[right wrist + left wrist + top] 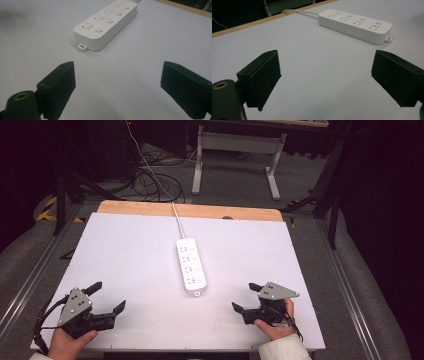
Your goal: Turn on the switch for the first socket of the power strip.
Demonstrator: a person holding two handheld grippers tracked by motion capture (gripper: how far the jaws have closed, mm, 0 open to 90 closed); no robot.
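Note:
A white power strip with several sockets and round buttons lies flat in the middle of the white table top; its cord runs off the far edge. My left gripper rests open at the near left corner, empty, with the power strip ahead of its jaws. My right gripper is open and empty at the near right, a hand's width from the near end of the power strip. Both jaw pairs stand wide apart over bare table.
A wooden strip borders the table's far edge. Beyond it stand a white-legged desk frame and loose cables on the floor. Metal rails run along both sides of the table.

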